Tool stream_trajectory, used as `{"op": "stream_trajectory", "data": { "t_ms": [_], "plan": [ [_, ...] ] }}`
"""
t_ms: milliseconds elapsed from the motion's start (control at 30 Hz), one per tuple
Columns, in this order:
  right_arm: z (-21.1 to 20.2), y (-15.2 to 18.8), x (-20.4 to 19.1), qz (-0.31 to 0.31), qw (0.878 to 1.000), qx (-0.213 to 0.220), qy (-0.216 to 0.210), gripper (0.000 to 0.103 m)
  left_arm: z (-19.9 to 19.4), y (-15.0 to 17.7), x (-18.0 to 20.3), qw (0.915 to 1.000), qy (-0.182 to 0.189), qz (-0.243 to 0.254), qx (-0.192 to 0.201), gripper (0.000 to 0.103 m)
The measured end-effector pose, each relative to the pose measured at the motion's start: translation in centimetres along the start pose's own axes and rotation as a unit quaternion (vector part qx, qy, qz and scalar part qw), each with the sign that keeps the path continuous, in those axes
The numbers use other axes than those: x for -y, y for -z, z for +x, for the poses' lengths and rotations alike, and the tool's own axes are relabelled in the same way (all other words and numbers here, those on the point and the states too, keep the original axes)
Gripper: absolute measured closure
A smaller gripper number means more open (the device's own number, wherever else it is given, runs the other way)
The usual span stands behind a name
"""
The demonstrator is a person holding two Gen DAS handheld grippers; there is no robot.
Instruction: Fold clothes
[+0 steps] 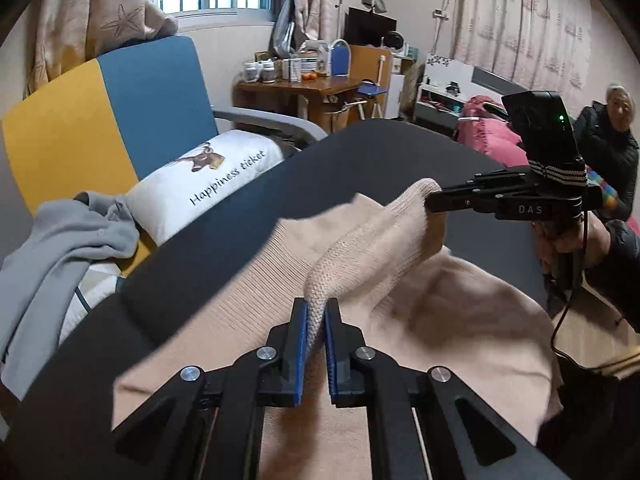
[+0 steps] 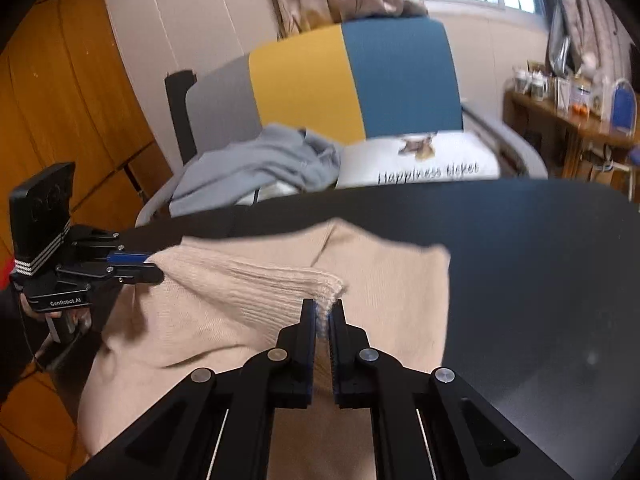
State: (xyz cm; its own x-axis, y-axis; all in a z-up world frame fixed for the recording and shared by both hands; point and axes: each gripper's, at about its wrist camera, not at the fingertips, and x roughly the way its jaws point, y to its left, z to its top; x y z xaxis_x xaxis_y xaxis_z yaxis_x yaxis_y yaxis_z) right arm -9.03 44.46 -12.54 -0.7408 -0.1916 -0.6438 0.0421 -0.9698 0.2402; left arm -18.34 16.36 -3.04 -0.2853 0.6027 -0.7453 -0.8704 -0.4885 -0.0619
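A beige knit sweater [image 1: 304, 256] lies on a round dark table [image 1: 224, 216]. My left gripper [image 1: 317, 309] is shut on one end of the sweater's ribbed edge and lifts it above the table. My right gripper [image 1: 434, 199] is shut on the other end of that ribbed edge, to the right. In the right wrist view my right gripper [image 2: 322, 310] pinches the ribbed corner of the sweater [image 2: 384, 280], and my left gripper [image 2: 154, 268] holds the far left end. The ribbed band hangs stretched between both grippers.
A yellow and blue armchair [image 1: 120, 108] stands behind the table with a white printed pillow [image 1: 212, 176] and a grey garment [image 1: 72, 240] on it. A cluttered wooden desk [image 1: 312, 88] is farther back. A person [image 1: 612, 136] sits at the right.
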Motion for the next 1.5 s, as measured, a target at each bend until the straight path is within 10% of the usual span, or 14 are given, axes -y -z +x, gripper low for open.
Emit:
{"op": "stream_trajectory", "data": {
  "t_ms": [200,367,500,733,1000,1200,1500],
  "plan": [
    [7.3,-0.2,4.9,0.062,0.995,-0.073,0.042,0.096,5.3,0.1,-3.5,0.9954,0.007,-0.081,-0.051,0.082],
    [9.1,0.0,7.8,0.112,0.99,-0.069,0.048,0.095,1.0,2.8,-5.1,0.9857,0.029,-0.166,0.011,0.079],
    [6.8,0.9,7.0,0.137,0.989,-0.053,-0.022,0.09,-3.0,8.5,-5.1,0.9605,0.075,-0.263,0.053,0.075],
    [5.7,5.8,5.6,0.308,0.936,-0.059,-0.161,0.056,-7.0,19.9,-3.2,0.9037,0.081,-0.405,0.112,0.07],
    [7.6,6.5,6.1,0.465,0.88,0.006,-0.093,0.055,-8.3,24.4,-0.7,0.8945,0.059,-0.425,0.125,0.064],
    [8.3,4.5,4.1,0.422,0.906,0.001,-0.029,0.088,-8.6,26.4,0.4,0.88,0.065,-0.451,0.135,0.062],
    [1.0,2.5,1.9,0.303,0.953,0.02,-0.006,0.089,-8.6,28.6,0.4,0.8636,0.057,-0.482,0.137,0.06]
  ]
}}
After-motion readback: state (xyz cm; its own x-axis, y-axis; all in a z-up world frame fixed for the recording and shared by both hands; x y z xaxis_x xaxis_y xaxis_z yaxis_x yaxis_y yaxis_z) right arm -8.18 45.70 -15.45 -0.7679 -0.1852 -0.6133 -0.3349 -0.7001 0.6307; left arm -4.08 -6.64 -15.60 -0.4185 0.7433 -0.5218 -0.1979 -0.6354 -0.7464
